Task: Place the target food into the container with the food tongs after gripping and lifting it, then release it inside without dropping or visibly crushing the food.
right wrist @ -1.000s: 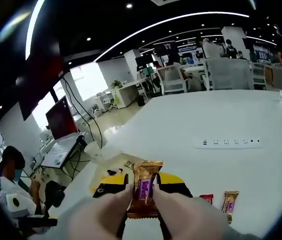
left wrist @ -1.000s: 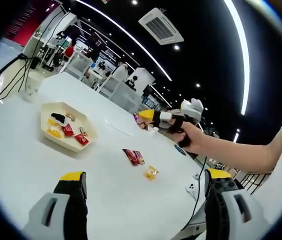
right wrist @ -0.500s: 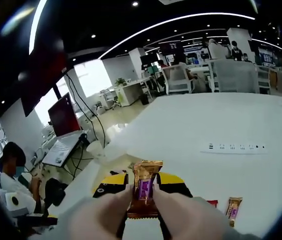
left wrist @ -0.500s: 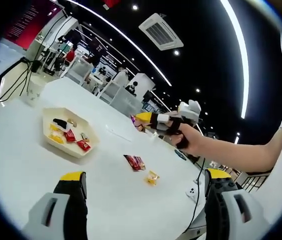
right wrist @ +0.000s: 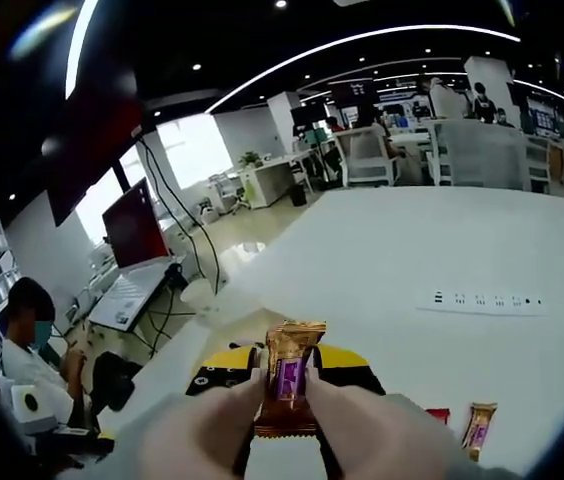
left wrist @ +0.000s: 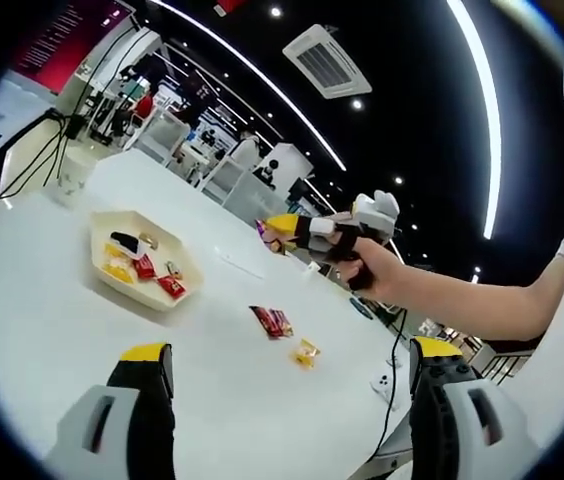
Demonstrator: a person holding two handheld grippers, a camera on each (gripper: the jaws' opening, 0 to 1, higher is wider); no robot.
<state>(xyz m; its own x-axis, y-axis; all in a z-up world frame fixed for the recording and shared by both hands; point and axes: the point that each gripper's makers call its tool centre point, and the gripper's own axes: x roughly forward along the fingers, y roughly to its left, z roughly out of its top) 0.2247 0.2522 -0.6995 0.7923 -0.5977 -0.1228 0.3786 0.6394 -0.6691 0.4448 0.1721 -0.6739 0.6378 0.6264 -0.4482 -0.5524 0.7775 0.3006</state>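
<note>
While the right hand-held gripper clamps the gold candy bar at lower centre, well above the table, it should travel level toward the tray at left; the left hand-held gripper stands open.

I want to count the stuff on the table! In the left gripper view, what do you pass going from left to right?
Cup → tray of snacks → red snack packet → small yellow snack → white controller near the table edge.
</note>
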